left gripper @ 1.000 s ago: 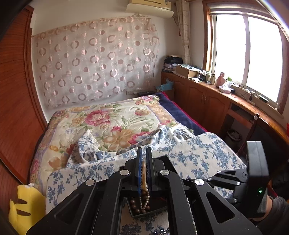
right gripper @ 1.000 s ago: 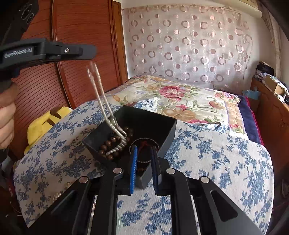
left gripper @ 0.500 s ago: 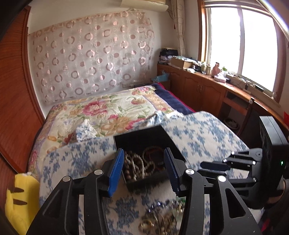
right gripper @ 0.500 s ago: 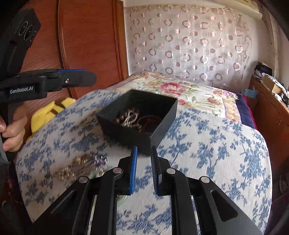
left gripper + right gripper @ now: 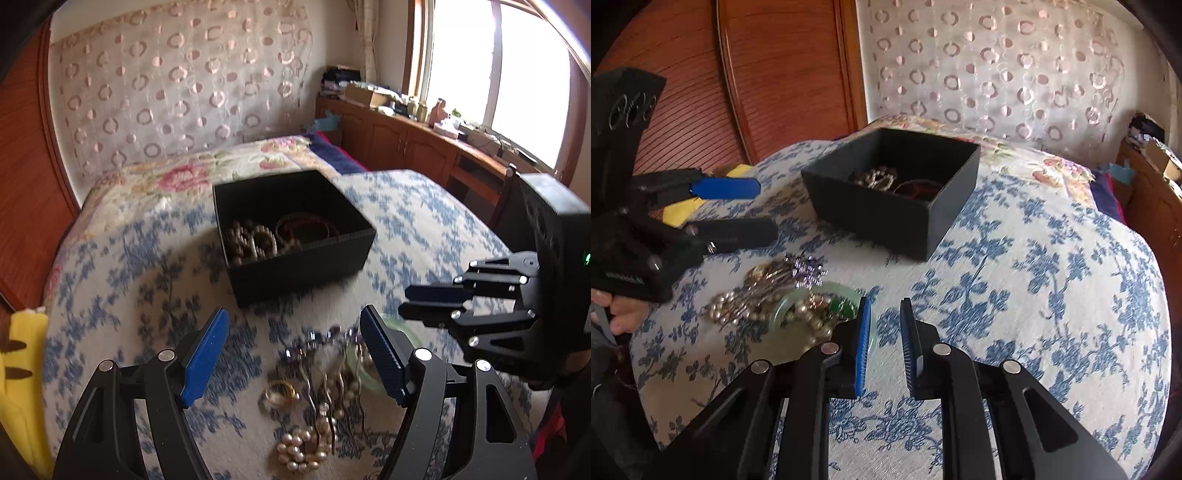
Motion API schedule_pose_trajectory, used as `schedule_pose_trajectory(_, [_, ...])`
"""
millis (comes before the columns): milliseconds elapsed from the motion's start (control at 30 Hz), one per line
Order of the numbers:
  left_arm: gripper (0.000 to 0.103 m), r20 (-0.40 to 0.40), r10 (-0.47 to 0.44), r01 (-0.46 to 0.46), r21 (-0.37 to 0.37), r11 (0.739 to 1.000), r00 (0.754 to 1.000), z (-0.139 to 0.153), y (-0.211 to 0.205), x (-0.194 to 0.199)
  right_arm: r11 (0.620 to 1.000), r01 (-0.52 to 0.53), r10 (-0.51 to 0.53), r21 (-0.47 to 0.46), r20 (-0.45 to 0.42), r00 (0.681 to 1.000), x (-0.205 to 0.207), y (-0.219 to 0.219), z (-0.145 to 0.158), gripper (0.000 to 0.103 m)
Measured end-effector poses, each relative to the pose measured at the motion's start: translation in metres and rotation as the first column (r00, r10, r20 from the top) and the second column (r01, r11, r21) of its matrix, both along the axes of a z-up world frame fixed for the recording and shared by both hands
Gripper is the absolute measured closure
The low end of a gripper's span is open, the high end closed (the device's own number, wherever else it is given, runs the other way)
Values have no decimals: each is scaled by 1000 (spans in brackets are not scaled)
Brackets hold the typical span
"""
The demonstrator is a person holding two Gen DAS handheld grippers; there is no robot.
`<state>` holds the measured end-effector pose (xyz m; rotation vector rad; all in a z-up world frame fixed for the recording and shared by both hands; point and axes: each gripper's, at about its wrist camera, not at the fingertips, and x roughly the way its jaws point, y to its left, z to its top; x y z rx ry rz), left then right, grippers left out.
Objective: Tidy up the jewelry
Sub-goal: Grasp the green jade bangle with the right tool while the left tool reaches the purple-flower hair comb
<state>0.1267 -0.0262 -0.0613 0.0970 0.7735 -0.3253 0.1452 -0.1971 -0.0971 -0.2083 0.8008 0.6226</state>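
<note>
A black open box (image 5: 295, 269) (image 5: 886, 218) stands on the blue-flowered cloth and holds bead bracelets (image 5: 251, 240) (image 5: 877, 177). In front of it lies a loose pile of jewelry (image 5: 317, 398) (image 5: 768, 295): pearls, hairpins, a gold ring (image 5: 282, 391), a purple piece (image 5: 807, 271), a pale green bangle (image 5: 820, 295). My left gripper (image 5: 295, 328) is open wide and empty above the pile. My right gripper (image 5: 884, 314) is slightly open and empty, just right of the pile; it also shows in the left wrist view (image 5: 432, 301).
The cloth (image 5: 1034, 295) covers a rounded surface at the foot of a bed (image 5: 192, 173). A yellow plush (image 5: 18, 369) lies at the left edge. Wooden cabinets (image 5: 406, 147) run under the window on the right.
My left gripper let go of the hairpin into the box, opened wide and drew back over the pile. My right gripper released the box, which now stands flat, and pulled back.
</note>
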Motion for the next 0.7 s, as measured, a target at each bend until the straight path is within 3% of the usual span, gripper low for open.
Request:
schedule_pose_trajectory(67, [32, -18, 1, -1, 0, 1000, 1000, -7, 0, -1, 1000, -13, 13, 0, -15, 1000, -1, 1, -2, 85])
schedule_pose_trajectory(167, [23, -38, 1, -1, -5, 1000, 999, -16, 1, -2, 999, -34, 34, -8, -27, 999, -2, 5, -5, 85])
schedule_pose_trajectory(300, [23, -58, -6, 5, -12, 1000, 998, -22, -2, -4, 998, -48, 47, -50, -30, 998, -3, 9, -10, 87])
schedule_pose_trajectory(333, [23, -62, -8, 7, -16, 1000, 998, -23, -2, -4, 997, -50, 49, -55, -30, 998, -3, 9, -11, 94])
schedule_pose_trajectory(700, [23, -132, -29, 19, -71, 997, 991, -33, -8, 7, 996, -20, 20, -87, -2, 1000, -2, 2, -12, 95])
